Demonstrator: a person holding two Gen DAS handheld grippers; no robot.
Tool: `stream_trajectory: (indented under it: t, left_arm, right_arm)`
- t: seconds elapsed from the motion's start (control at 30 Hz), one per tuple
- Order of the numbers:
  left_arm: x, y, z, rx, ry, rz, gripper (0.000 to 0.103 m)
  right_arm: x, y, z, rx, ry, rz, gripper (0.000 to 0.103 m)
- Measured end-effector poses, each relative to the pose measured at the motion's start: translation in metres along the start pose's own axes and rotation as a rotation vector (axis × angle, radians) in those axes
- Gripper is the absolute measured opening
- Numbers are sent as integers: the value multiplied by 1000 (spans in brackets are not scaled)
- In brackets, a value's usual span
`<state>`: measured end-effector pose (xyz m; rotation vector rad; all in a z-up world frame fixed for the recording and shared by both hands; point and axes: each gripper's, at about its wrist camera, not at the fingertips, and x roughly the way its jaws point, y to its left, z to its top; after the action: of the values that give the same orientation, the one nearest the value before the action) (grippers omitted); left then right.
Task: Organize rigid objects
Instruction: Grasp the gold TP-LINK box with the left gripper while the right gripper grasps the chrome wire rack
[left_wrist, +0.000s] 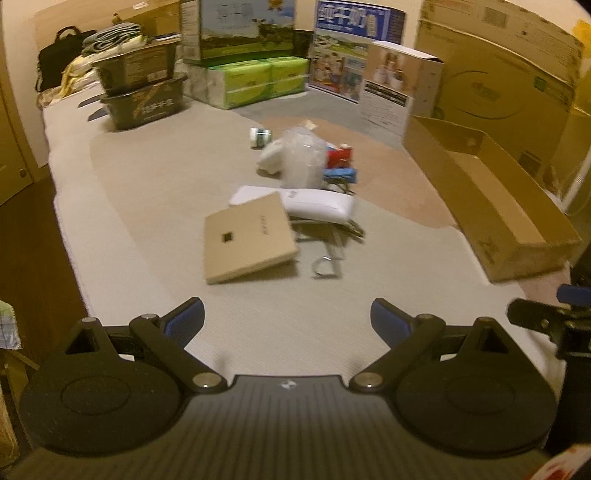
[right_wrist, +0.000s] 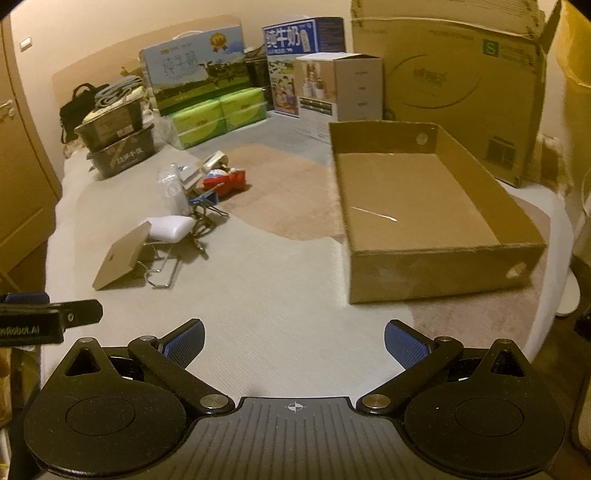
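An open cardboard tray (right_wrist: 424, 199) lies empty on the bed, suggesting the sorting has yet to begin. Well to the left of the tray, a flat tan box (left_wrist: 249, 240), white case (left_wrist: 317, 205) and metal clips (right_wrist: 207, 210) wait in a heap. The left gripper (left_wrist: 287, 317) and right gripper (right_wrist: 294, 339) hang spread apart, holding nothing.

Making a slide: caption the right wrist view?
Open right claw faces an empty cardboard tray, clutter pile to its left.
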<state>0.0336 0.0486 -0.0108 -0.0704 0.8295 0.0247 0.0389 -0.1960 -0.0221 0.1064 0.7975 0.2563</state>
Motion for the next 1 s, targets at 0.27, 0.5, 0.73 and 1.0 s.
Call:
stream_trajectory:
  t: [0.27,0.5,0.73,1.0]
  left_arm:
    - [30,29,24,-79,12,27,96]
    - [62,43,42,-141,35,-11,99]
    - [93,47,50,-134,70,-30,100]
    - [115,55,51,-148,103,-55,98]
  right_arm:
    - [23,17,10,-55,-13,59,103]
    - [48,34,19,-122,-28,111,102]
    - [77,43,24,-149,-19,136,102]
    - [96,46,26,-166,-10,139,102]
